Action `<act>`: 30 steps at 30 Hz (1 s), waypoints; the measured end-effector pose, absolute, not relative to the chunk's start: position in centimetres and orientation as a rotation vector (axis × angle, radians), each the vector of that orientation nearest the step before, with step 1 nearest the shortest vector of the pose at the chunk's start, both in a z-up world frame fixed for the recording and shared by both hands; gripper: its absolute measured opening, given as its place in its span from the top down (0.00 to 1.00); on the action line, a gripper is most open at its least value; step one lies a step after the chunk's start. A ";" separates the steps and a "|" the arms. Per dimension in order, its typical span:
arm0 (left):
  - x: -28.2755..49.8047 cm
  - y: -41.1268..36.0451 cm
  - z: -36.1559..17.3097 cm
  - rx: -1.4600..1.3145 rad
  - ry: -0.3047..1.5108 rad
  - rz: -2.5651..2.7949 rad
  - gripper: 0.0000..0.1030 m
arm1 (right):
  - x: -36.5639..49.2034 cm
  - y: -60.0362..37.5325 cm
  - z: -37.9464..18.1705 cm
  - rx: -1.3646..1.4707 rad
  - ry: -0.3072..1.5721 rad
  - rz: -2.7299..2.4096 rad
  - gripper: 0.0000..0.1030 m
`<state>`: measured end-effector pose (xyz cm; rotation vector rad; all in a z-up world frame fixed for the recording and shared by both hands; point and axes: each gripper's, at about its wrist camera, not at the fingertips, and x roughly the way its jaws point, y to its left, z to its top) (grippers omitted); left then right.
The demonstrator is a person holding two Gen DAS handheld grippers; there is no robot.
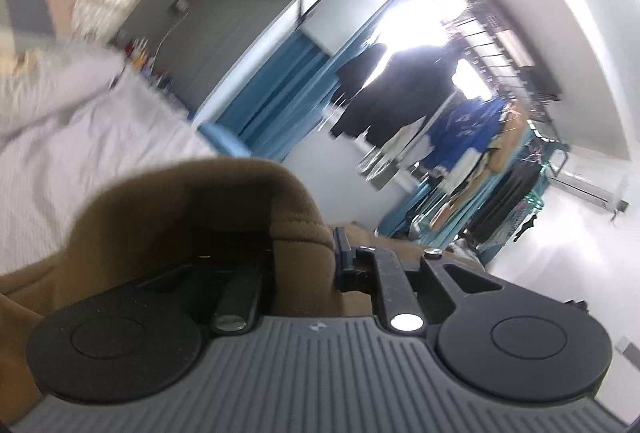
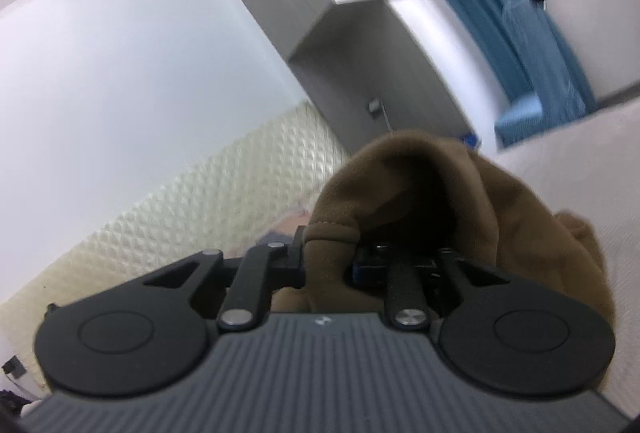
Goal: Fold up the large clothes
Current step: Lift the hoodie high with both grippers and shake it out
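Note:
A brown fleece garment (image 1: 224, 201) is bunched over my left gripper (image 1: 304, 257), which is shut on a stitched hem of it and holds it lifted above the bed. The same brown garment (image 2: 432, 189) drapes over my right gripper (image 2: 330, 253), which is shut on another hemmed edge. The cloth hides the fingertips of both grippers. Both views are tilted and blurred by motion.
A bed with a pale lilac sheet (image 1: 92, 145) lies below the left gripper. A quilted headboard (image 2: 192, 193) and grey wardrobe (image 2: 320, 5) stand behind. Blue curtains (image 1: 276, 93) and a rack of hanging clothes (image 1: 472, 129) are at the far side.

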<state>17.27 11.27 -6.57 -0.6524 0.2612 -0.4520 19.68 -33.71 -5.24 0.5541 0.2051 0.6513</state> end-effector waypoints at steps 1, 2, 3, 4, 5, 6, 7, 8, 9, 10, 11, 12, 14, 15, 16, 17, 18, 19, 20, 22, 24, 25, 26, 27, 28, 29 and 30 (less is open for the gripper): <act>15.8 10.9 -5.7 -0.642 0.237 -0.452 0.84 | 18.1 -33.9 -4.7 0.535 0.172 0.644 0.79; 14.6 10.6 -5.0 -0.634 0.215 -0.451 0.84 | 16.8 -34.0 -3.9 0.521 0.141 0.637 0.79; 13.1 10.2 -4.1 -0.623 0.185 -0.454 0.84 | 15.6 -34.2 -3.2 0.519 0.116 0.629 0.79; 12.0 9.9 -3.3 -0.613 0.160 -0.457 0.84 | 14.4 -34.6 -2.7 0.529 0.098 0.620 0.78; 10.8 9.6 -2.4 -0.612 0.137 -0.463 0.84 | 13.4 -34.9 -1.9 0.533 0.084 0.611 0.78; 9.8 9.4 -1.5 -0.620 0.120 -0.472 0.84 | 12.4 -35.0 -1.0 0.519 0.072 0.602 0.78; 9.0 9.2 -0.6 -0.620 0.114 -0.479 0.84 | 11.8 -35.0 -0.2 0.502 0.064 0.594 0.78; 8.1 8.9 0.6 -0.610 0.108 -0.467 0.84 | 11.4 -35.1 0.8 0.492 0.055 0.588 0.79; 7.4 8.5 1.7 -0.597 0.103 -0.457 0.84 | 10.9 -35.3 1.6 0.487 0.045 0.584 0.79; 6.6 8.1 2.9 -0.584 0.093 -0.450 0.84 | 10.1 -35.6 2.4 0.480 0.031 0.578 0.79; 5.9 7.8 4.1 -0.578 0.083 -0.445 0.84 | 9.5 -35.6 3.3 0.467 0.016 0.572 0.79; 5.2 7.6 5.5 -0.574 0.074 -0.441 0.84 | 9.0 -35.7 4.4 0.459 -0.001 0.568 0.79; 4.2 7.4 8.2 -0.568 0.060 -0.441 0.84 | 8.5 -36.1 6.3 0.457 -0.027 0.570 0.79; 3.6 7.3 9.8 -0.563 0.049 -0.440 0.84 | 8.2 -36.1 7.2 0.457 -0.034 0.570 0.79; 3.1 7.3 11.1 -0.560 0.038 -0.435 0.84 | 7.9 -36.1 8.4 0.452 -0.043 0.570 0.79; 2.5 7.2 12.7 -0.561 0.027 -0.422 0.84 | 7.5 -36.0 9.4 0.446 -0.054 0.575 0.79; 1.8 7.3 14.3 -0.568 0.013 -0.409 0.84 | 7.3 -35.7 10.5 0.441 -0.067 0.584 0.79; 1.1 7.4 15.7 -0.572 -0.001 -0.398 0.84 | 6.9 -35.5 11.3 0.435 -0.082 0.593 0.79; 0.2 7.6 17.4 -0.576 -0.016 -0.388 0.84 | 6.3 -35.3 12.4 0.425 -0.101 0.604 0.79; -1.0 7.9 20.3 -0.567 -0.034 -0.379 0.84 | 5.4 -34.9 14.2 0.414 -0.137 0.625 0.79; -2.1 8.3 23.5 -0.546 -0.056 -0.377 0.84 | 4.7 -34.6 16.2 0.418 -0.168 0.647 0.79; -2.4 8.4 25.1 -0.532 -0.070 -0.379 0.84 | 4.5 -34.5 17.0 0.419 -0.183 0.654 0.79; -2.9 8.5 26.9 -0.514 -0.084 -0.381 0.84 | 3.9 -34.5 18.1 0.417 -0.202 0.663 0.79; -3.4 8.7 28.7 -0.494 -0.102 -0.383 0.84 | 3.4 -34.4 19.3 0.415 -0.223 0.672 0.79; -3.8 8.8 30.3 -0.477 -0.118 -0.386 0.84 | 3.0 -34.4 20.5 0.410 -0.244 0.681 0.79; -4.1 9.0 32.0 -0.463 -0.135 -0.391 0.84 | 2.4 -34.4 21.7 0.398 -0.268 0.684 0.79; -4.5 9.0 33.8 -0.451 -0.156 -0.398 0.84 | 1.7 -34.4 23.1 0.380 -0.298 0.686 0.79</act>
